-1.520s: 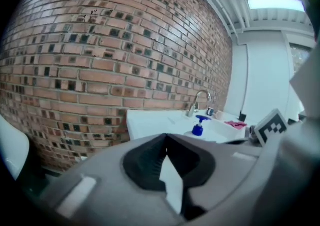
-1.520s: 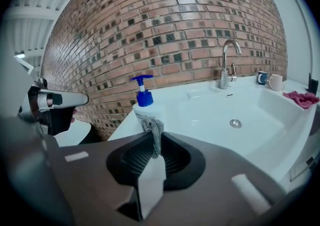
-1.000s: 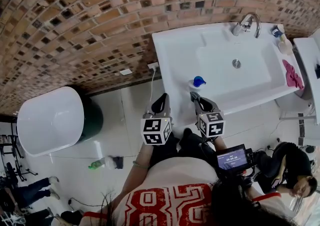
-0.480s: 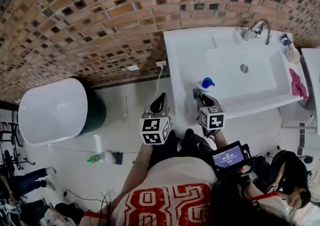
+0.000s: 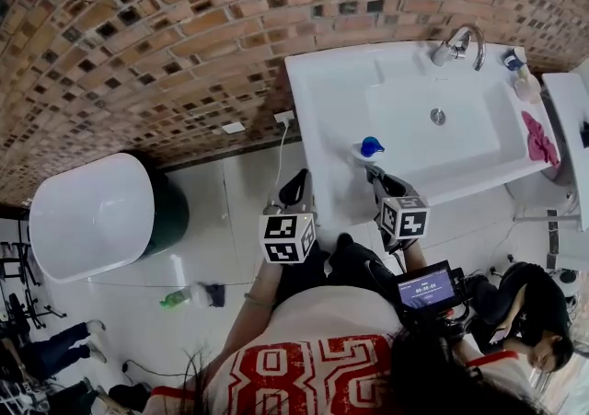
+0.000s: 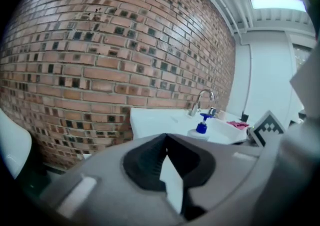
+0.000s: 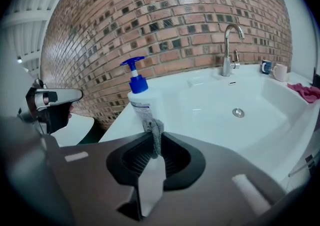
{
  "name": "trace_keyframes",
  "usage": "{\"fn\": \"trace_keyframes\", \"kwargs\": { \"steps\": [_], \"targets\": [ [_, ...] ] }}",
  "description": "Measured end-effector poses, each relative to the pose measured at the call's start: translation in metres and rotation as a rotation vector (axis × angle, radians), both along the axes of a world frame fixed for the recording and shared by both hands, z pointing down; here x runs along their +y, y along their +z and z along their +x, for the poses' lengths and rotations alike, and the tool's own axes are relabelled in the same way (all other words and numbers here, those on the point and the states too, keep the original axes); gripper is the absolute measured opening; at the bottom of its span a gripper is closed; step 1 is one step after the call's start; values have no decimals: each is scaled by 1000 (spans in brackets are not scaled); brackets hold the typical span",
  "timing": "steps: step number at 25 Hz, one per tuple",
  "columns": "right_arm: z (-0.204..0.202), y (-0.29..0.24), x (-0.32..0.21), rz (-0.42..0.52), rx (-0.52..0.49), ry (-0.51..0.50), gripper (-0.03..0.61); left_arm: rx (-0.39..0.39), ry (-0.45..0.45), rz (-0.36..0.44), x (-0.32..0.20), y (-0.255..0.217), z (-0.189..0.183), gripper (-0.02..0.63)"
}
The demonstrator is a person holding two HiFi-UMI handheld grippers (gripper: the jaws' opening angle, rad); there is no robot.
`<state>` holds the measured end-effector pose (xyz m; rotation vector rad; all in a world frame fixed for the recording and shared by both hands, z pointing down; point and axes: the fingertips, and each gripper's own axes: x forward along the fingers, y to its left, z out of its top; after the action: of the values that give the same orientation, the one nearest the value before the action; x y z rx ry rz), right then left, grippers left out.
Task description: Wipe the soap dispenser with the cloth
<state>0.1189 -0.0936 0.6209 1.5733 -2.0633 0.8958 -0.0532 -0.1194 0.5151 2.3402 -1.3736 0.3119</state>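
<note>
Over to the right gripper [image 7: 152, 139] view: pinching a bunched grey cloth [image 7: 153, 131] tight at the jaw tips, right in front of the soap dispenser [image 7: 139, 98], upright on the near corner of the white sink [image 7: 210, 94]. Can't tell whether cloth and bottle are touching. Only here: a white label with dark print on the bottle, too small to read, and the drain [image 7: 238, 113] seen from low over the basin. Beyond that, a white mug [image 7: 280, 72] past the chrome faucet [image 7: 229, 49], and a pink cloth [image 7: 305, 92] on the far rim.

Switching to the left gripper [image 6: 166, 139] view: pressed together on nothing, off to the side, well apart from the blue pump top.

From the head view alone: a small lit screen [image 5: 425, 290] below the right gripper, digits too blurred to read. Also a white oval tub [image 5: 87, 218] by the brick wall [image 5: 166, 27] and a green bottle [image 5: 179, 297] lying on the floor
</note>
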Motion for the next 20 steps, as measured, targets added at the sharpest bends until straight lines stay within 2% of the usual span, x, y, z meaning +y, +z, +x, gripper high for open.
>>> {"fn": "trace_keyframes", "kwargs": {
  "steps": [5,8,13,17,20],
  "targets": [
    [17,5,3,-17,18,29,48,6,5,8,-1,-3,3,3],
    [12,2,5,-19,8,11,48,7,2,10,-1,-4,3,5],
    [-33,-10,-1,1,-32,-107,48,7,-25,12,-2,-5,-8,3],
    [-56,-3,-14,-25,20,-204,48,8,-50,18,-2,-7,-16,3],
    [-61,11,-19,-75,44,-234,48,3,-68,20,0,-8,-23,3]
  ]
}}
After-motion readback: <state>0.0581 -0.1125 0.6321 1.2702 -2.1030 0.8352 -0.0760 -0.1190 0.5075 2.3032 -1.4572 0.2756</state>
